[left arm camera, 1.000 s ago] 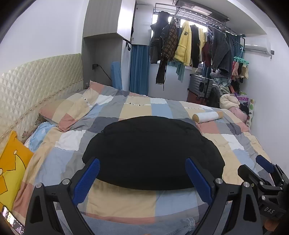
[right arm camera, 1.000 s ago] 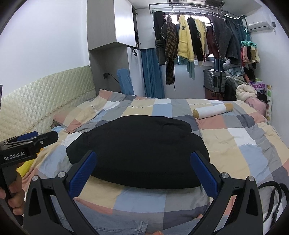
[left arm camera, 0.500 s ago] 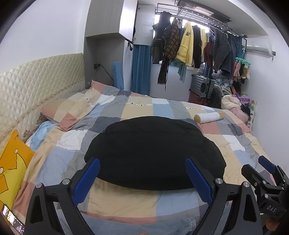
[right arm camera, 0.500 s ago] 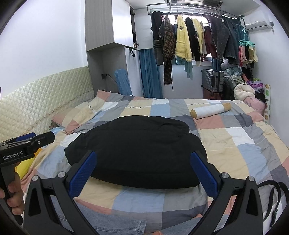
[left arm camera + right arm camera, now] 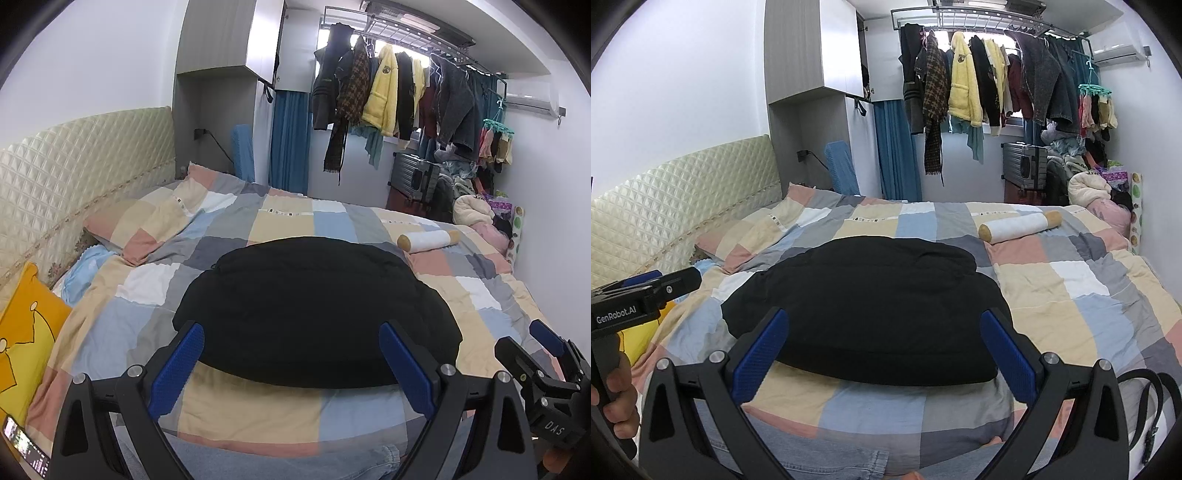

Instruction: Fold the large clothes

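Observation:
A black garment (image 5: 314, 306) lies folded in a thick flat bundle in the middle of the patchwork bed cover (image 5: 229, 410); it also shows in the right wrist view (image 5: 868, 306). My left gripper (image 5: 291, 363) is open and empty, held above the bed's near edge in front of the bundle. My right gripper (image 5: 884, 349) is open and empty too, just short of the bundle's near edge. Each gripper shows at the side of the other's view: the right one (image 5: 546, 354) and the left one (image 5: 665, 282).
A white roll with tan ends (image 5: 1019, 226) lies on the bed at the far right. Pillows (image 5: 147, 225) and a yellow cushion (image 5: 26, 325) lie at the left by the padded headboard. Clothes hang on a rack (image 5: 979, 85) behind. A black belt (image 5: 1152, 410) lies at lower right.
Both grippers have drawn back and tipped up slightly, so the bundle sits a little lower in view. The garment has not moved.

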Tool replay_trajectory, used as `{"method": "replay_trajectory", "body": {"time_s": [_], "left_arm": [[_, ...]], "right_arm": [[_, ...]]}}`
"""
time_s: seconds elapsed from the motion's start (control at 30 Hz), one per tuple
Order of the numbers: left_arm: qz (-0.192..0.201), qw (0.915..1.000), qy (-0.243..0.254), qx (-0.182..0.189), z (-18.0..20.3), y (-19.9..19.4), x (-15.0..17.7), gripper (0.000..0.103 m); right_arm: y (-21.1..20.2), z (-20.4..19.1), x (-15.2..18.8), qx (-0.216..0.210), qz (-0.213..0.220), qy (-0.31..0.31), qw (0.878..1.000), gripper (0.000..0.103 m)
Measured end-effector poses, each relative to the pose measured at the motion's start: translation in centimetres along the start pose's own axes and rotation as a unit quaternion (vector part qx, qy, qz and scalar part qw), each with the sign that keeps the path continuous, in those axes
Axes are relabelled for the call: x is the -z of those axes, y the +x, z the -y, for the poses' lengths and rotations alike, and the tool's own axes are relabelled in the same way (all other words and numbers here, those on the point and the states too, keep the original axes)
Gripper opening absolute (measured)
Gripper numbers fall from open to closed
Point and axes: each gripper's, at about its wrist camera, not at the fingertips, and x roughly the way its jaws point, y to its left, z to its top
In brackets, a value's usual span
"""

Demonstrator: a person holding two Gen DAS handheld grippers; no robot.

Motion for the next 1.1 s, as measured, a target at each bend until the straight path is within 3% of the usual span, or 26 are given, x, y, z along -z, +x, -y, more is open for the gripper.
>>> {"method": "replay_trajectory", "body": {"time_s": [1.1], "left_arm": [[-0.001, 1.0000, 0.001, 0.006, -0.08, -0.57, -0.14, 0.096]], "right_arm": [[-0.26, 0.37, -0.12, 0.009, -0.001, 0.002, 1.000, 0.103]]}}
